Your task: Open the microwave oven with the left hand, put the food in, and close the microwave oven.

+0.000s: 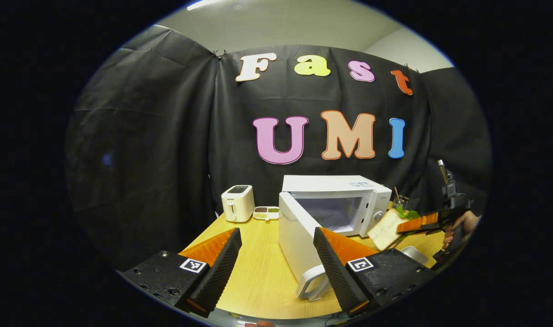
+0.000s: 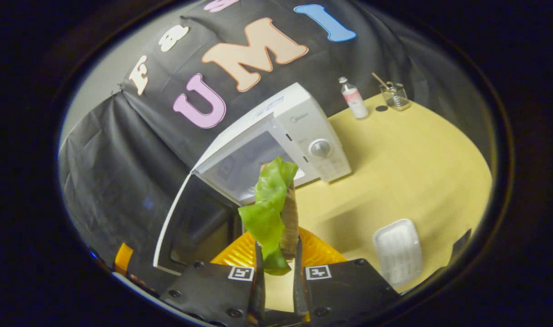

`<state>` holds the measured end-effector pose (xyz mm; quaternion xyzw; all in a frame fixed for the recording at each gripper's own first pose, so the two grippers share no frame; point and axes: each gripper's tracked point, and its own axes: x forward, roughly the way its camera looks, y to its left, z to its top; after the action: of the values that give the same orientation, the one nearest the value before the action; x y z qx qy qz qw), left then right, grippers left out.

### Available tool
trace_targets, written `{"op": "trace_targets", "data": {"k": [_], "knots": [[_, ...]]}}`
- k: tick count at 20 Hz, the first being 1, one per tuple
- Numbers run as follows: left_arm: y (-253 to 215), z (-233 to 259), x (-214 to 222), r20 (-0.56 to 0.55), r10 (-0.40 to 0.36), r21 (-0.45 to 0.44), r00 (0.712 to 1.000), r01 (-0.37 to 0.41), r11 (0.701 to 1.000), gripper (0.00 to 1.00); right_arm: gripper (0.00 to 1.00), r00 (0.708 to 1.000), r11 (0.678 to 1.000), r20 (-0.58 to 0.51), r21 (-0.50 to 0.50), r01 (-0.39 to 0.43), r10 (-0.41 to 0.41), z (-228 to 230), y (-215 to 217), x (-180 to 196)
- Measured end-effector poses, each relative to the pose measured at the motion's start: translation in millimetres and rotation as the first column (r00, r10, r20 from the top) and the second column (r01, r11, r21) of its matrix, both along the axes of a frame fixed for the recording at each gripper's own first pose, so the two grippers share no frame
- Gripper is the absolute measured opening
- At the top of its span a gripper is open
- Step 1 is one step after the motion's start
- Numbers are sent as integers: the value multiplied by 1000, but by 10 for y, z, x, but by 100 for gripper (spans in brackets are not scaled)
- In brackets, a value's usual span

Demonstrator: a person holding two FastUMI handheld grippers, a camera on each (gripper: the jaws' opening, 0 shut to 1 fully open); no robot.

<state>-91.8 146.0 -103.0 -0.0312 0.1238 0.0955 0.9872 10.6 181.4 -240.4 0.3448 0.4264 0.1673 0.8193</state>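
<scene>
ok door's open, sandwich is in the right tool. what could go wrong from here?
1. The sandwich is pinched only at its lower end by the right tool; the lettuce hangs loose and could slip out or snag on the cavity edge.
2. The open microwave door stands right beside the left tool, so a stray move could bump it partly shut before the food is in.

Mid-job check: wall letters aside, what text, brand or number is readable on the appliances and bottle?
None reads clearly.
microwave brand mark above the dial: too blurred.
Sticker on microwave top: too small.
toaster front mark: too small.
bottle label: too small.
Square markers on left gripper and right gripper: coded patterns, no words.
</scene>
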Motion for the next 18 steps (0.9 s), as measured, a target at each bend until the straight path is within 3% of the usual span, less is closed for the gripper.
{"op": "trace_targets", "data": {"k": [5,7,10,11,12,13,14,18], "knots": [[59,42,37,18,-24,9,1000,24,1000,96,22,995,987,-62,137,82,-74,45,676,373],[55,60,68,26,-35,-11,999,35,999,97,27,980,964,-151,209,163,-133,-13,890,486],[106,94,94,43,-34,-6,998,34,999,97,24,953,938,-221,232,257,-206,-179,1076,664],[119,81,101,41,-33,-3,999,33,999,97,24,945,926,-236,249,282,-224,-195,1141,724],[137,59,101,38,-28,-1,999,29,1000,96,16,935,910,-257,273,313,-245,-210,1203,799],[145,56,98,38,-25,-7,999,26,1000,97,17,924,891,-271,294,346,-270,-227,1253,881],[139,38,93,33,-25,-18,999,25,1000,97,24,912,876,-281,299,379,-299,-268,1300,986],[167,-71,56,8,-19,-42,1000,19,999,97,24,845,800,-369,322,507,-387,-499,1531,1346]]}}
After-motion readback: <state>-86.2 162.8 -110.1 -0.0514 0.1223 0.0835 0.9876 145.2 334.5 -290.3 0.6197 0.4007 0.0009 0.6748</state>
